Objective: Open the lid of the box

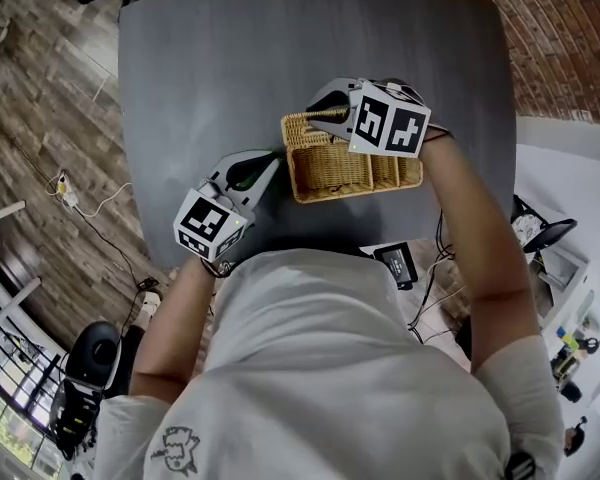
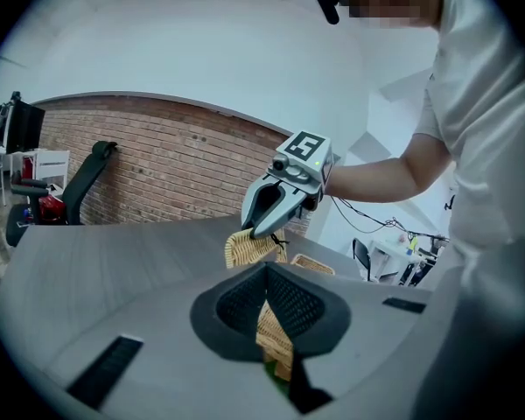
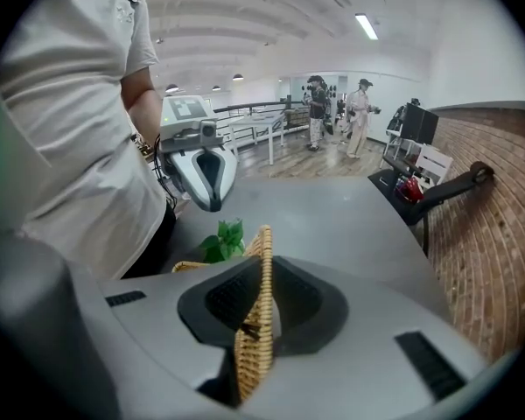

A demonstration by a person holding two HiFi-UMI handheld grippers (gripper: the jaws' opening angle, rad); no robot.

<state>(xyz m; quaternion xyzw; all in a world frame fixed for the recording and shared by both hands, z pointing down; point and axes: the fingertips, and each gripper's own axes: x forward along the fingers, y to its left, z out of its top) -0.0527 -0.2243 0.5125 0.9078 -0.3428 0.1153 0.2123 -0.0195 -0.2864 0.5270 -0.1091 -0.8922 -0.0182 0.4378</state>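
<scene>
Bare dark grey tabletop (image 1: pixel 200 78) lies open to you beyond the rectangular woven wicker box (image 1: pixel 352 173) — its left end is crowded by the raised wicker lid (image 1: pixel 298 128), right gripper (image 1: pixel 318 115) and left gripper (image 1: pixel 273 160).

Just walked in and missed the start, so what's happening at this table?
A person works a wicker box on the grey table with two handheld grippers. The left gripper is shut on the box's side. The right gripper is shut on the lid, tilted up off the box, with green leaves showing beside it.
</scene>
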